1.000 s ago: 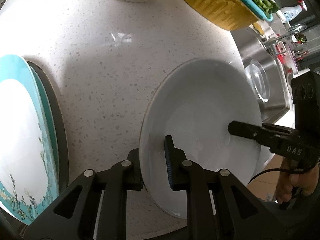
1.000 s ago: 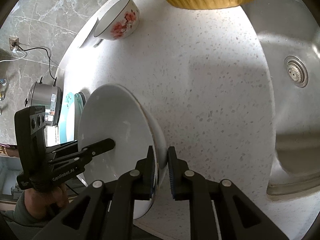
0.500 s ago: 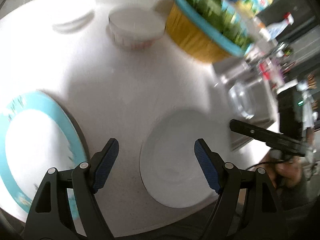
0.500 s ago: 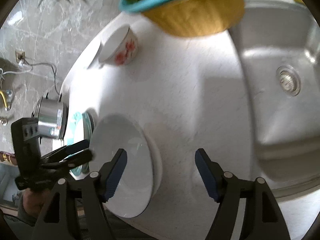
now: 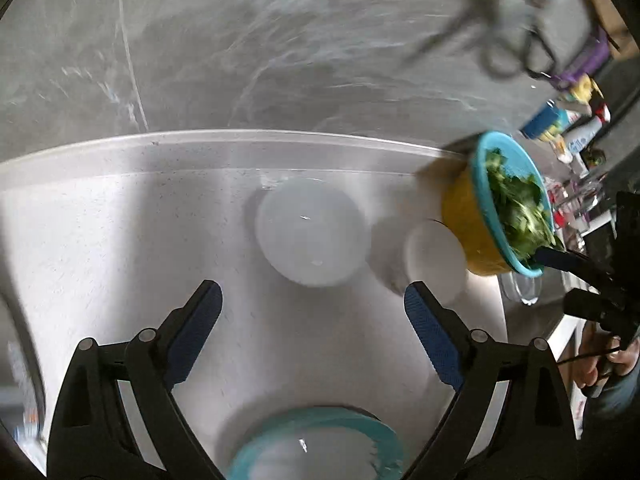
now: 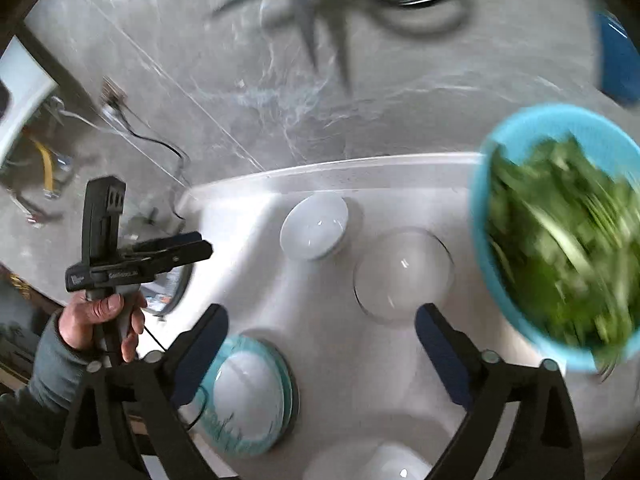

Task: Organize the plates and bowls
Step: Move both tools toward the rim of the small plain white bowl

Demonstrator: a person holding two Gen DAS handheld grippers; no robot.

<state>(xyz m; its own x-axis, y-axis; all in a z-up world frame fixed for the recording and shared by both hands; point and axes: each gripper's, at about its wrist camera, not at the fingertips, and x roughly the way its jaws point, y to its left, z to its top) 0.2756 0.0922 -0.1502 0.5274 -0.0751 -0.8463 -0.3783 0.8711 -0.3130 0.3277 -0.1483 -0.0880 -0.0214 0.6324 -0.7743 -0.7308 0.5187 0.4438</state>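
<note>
The pale speckled counter [image 5: 120, 240] met a grey marble wall [image 5: 280, 40] at 12 o'clock. Left gripper [image 5: 312, 312] and right gripper [image 6: 320, 332] were opening, nothing between; a teal-rimmed plate [image 6: 248, 396] lay at 7 o'clock.

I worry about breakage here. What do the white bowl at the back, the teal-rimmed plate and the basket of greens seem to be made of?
White bowl: probably glazed ceramic; smooth and glossy, with small bright glints.
Teal-rimmed plate: likely glazed ceramic too; shiny white centre, printed rim pattern.
Basket of greens: looks like matte plastic, yellow outside with a blue rim; blur leaves this open.
</note>
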